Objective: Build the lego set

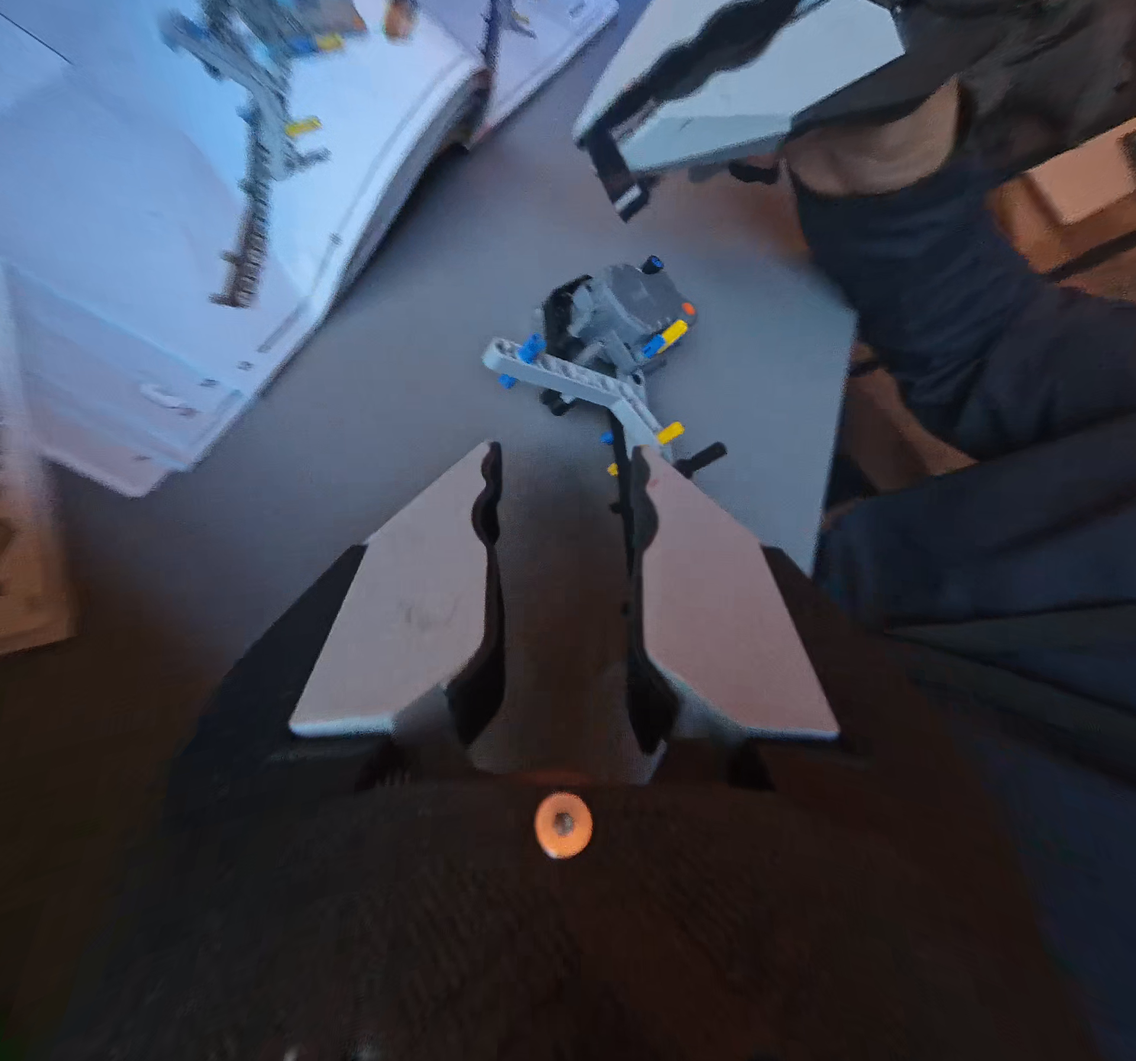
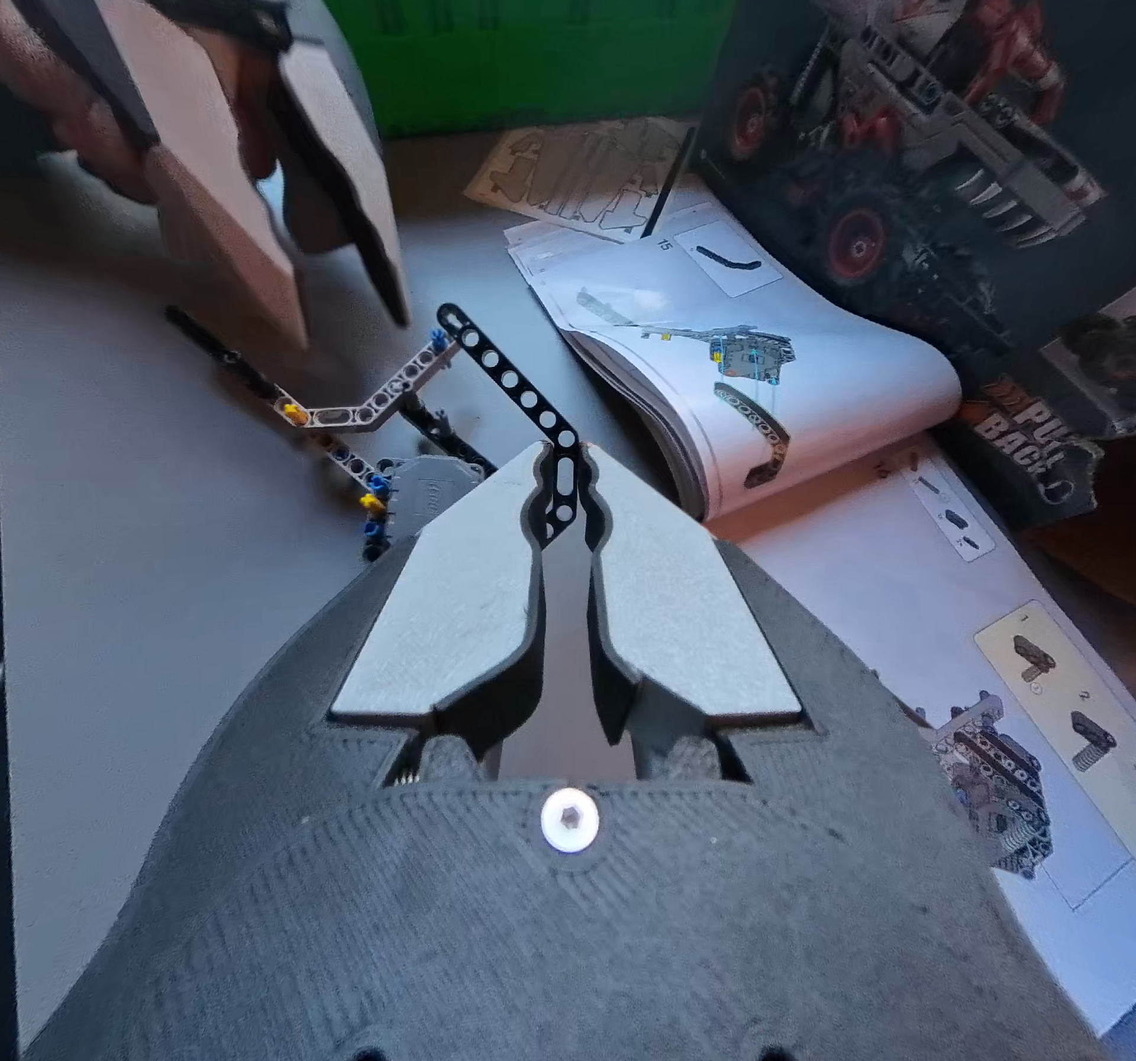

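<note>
Matt grey tabletop [image 2: 123, 539]; beside it, glossy paper instruction booklet [image 2: 830, 392]. Black plastic beam [image 2: 510, 380] looks smooth; right hand-held gripper [image 2: 562, 447] is ridged printed plastic.

Dim, bluish light; left wrist view motion-blurred, edges perhaps fisheye-warped.

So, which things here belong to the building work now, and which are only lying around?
In use:
- black beam, held in the right gripper
- grey assembly on the table
- left gripper, open above the assembly
- open manual

Lying about:
- set box
- sticker sheet
- green crate
</note>
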A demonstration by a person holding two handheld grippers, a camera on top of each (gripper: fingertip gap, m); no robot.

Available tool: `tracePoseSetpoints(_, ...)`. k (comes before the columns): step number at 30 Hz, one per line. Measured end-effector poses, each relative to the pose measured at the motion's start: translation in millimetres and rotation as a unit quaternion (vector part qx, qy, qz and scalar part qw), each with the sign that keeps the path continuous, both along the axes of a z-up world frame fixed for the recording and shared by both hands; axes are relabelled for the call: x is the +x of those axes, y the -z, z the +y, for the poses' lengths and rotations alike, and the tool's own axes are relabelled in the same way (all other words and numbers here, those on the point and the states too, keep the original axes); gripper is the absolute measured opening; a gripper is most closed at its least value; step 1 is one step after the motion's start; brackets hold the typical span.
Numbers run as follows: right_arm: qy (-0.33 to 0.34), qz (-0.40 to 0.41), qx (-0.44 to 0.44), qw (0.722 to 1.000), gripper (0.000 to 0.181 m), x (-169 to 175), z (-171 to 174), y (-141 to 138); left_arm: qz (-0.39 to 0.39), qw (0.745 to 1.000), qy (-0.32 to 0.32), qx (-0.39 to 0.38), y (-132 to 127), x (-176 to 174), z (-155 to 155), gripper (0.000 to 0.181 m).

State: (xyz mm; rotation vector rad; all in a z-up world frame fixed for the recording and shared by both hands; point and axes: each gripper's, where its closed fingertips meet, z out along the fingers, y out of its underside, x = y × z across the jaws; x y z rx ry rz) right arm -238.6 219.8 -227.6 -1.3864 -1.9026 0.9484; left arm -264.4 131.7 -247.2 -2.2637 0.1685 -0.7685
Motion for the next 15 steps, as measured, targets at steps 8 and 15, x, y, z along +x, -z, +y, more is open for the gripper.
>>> tracePoseSetpoints(8, 0.0, -0.031, 0.0, 1.0, 0.004, 1, -10, 7, 0.154, 0.978, -0.013, 0.143, -47, -5, 36, 0.028)
tracePoseSetpoints(15, -0.011, -0.043, 0.009, 0.999, 0.004, 5, -14, 9, 0.224, 0.963, 0.043, 0.145, -24, 23, 51, 0.018)
